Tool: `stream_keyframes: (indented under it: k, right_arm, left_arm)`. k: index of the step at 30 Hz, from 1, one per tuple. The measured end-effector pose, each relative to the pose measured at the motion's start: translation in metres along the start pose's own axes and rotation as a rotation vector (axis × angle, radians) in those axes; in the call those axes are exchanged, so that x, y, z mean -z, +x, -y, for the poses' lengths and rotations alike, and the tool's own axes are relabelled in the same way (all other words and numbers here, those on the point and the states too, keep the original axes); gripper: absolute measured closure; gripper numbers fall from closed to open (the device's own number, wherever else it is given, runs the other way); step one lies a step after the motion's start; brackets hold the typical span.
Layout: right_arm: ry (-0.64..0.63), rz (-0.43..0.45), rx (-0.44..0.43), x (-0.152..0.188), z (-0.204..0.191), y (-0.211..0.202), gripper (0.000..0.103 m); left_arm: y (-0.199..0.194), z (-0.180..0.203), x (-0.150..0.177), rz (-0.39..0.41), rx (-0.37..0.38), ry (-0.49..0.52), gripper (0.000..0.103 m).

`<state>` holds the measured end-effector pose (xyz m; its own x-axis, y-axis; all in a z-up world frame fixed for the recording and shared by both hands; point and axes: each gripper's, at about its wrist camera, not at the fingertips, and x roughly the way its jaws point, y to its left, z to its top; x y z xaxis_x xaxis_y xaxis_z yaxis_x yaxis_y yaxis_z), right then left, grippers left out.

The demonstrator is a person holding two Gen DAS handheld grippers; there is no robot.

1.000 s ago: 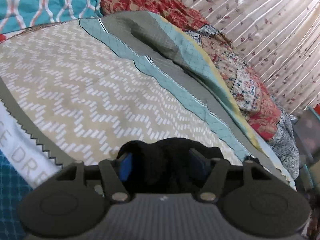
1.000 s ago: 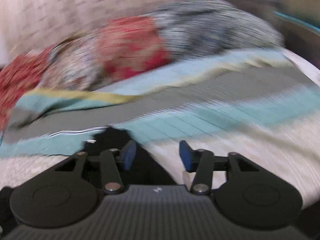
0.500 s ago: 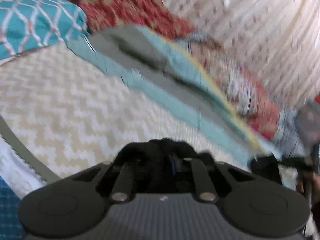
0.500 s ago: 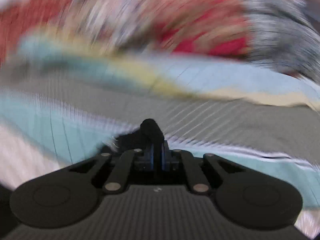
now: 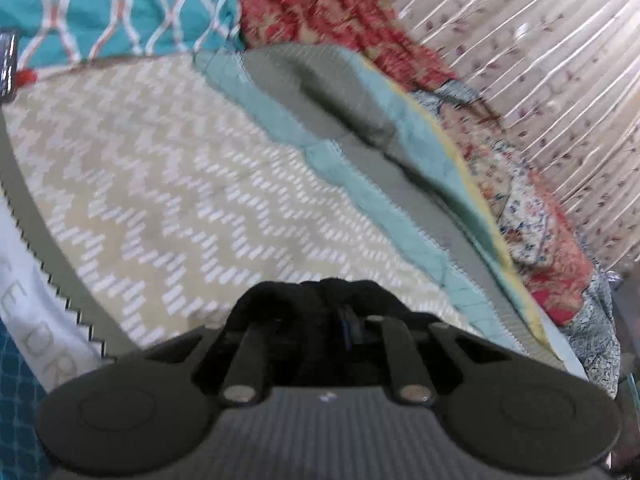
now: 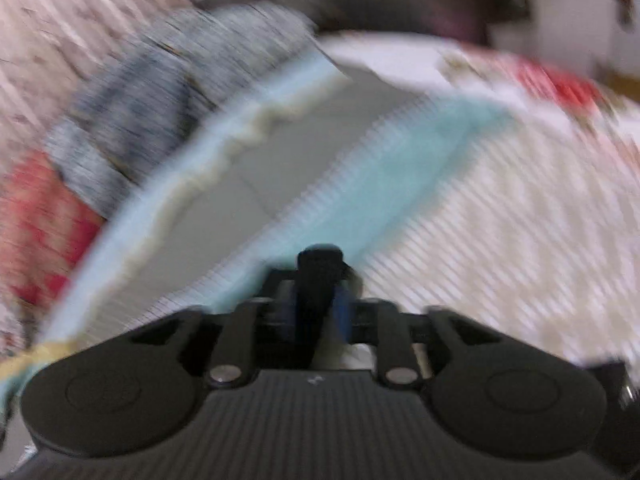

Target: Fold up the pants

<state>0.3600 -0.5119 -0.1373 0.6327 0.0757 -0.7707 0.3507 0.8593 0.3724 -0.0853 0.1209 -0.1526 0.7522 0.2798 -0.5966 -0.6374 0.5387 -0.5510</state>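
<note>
Both grippers, left gripper [image 5: 352, 320] and right gripper [image 6: 318, 304], have fingers pinching the black pants [image 5: 304, 300] above the bed [image 5: 180, 184], so keep both pinches firm and level to carry the fold evenly.

Both handheld grippers clamped tight on dark cloth

The left black two-finger gripper [image 5: 344, 316] has its jaws drawn together at the near centre of its view, linkage bars angled inward, with bunched black fabric of the pants [image 5: 280, 300] gripped and spilling over the fingers to the left. The right black two-finger gripper [image 6: 318, 300] likewise has its blue-padded fingers [image 6: 341, 314] pressed against a narrow black fold; its view is motion-blurred.
</note>
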Motion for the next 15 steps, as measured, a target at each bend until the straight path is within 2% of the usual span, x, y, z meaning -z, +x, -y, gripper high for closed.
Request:
stream_keyframes:
  k: [1, 3, 5, 7, 9, 11, 12, 13, 14, 15]
  right_arm:
    - [0.026, 0.018, 0.021, 0.007, 0.013, -0.007, 0.055]
    - [0.072, 0.103, 0.073, 0.010, 0.042, -0.029, 0.056]
    - [0.099, 0.208, 0.150, 0.011, 0.044, -0.044, 0.055]
    - [0.036, 0.264, 0.137, 0.018, 0.035, -0.050, 0.055]
    - [-0.133, 0.237, 0.075, 0.018, 0.001, -0.047, 0.055]
    - [-0.337, 0.170, 0.020, 0.026, -0.036, -0.035, 0.045]
    - [-0.415, 0.131, 0.017, 0.029, -0.052, -0.024, 0.043]
    - [-0.459, 0.098, 0.025, 0.034, -0.064, -0.011, 0.042]
    - [-0.488, 0.051, 0.035, 0.038, -0.074, 0.006, 0.037]
    - [-0.498, -0.009, 0.043, 0.044, -0.076, 0.021, 0.037]
  left_arm:
    - [-0.001, 0.000, 0.000, -0.003, 0.003, -0.002, 0.090]
    - [-0.003, 0.000, -0.001, -0.005, 0.011, 0.008, 0.090]
    - [-0.002, 0.004, -0.001, -0.010, 0.003, 0.025, 0.090]
    - [0.001, 0.007, -0.001, -0.016, -0.007, 0.039, 0.090]
    - [0.004, 0.010, 0.000, -0.017, -0.009, 0.047, 0.090]
    - [0.005, 0.012, 0.001, -0.012, -0.010, 0.047, 0.090]
    - [0.004, 0.013, 0.001, -0.009, -0.008, 0.043, 0.090]
    - [0.004, 0.014, 0.001, -0.007, -0.008, 0.038, 0.090]
    - [0.004, 0.014, 0.002, -0.005, -0.007, 0.037, 0.090]
    - [0.004, 0.016, 0.002, -0.003, -0.008, 0.041, 0.090]
